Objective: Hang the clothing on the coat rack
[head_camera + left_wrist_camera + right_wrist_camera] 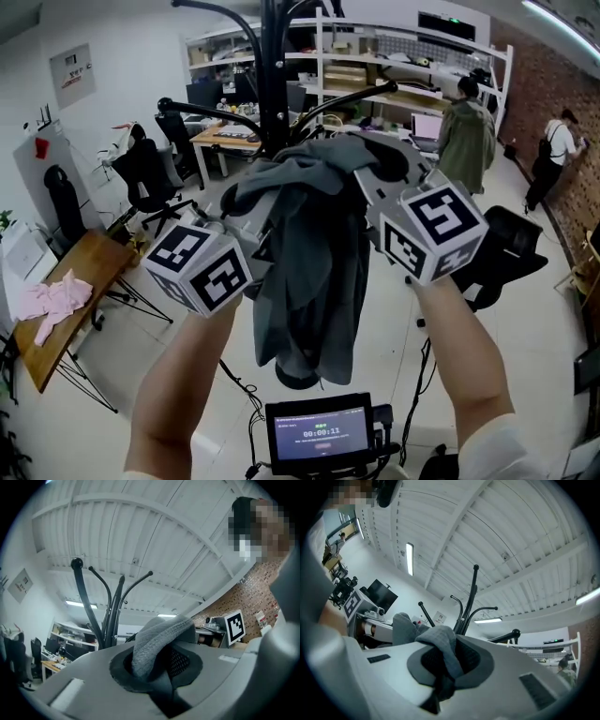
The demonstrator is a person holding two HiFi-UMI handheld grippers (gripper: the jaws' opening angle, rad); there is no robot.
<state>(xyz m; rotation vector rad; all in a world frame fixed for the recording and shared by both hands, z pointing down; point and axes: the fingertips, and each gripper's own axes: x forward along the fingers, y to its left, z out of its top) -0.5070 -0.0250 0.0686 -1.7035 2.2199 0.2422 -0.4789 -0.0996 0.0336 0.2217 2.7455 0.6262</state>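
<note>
Grey garment (309, 262) clenched by left hand-held gripper (157, 665) and right hand-held gripper (446, 665); held just in front of coat rack (274, 84).

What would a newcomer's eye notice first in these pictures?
A grey garment hangs in the middle of the head view, pinched at its top by the left tool and the right tool. Just behind it rises the black coat rack. At the lower left, a pink cloth lies on a wooden table.
</note>
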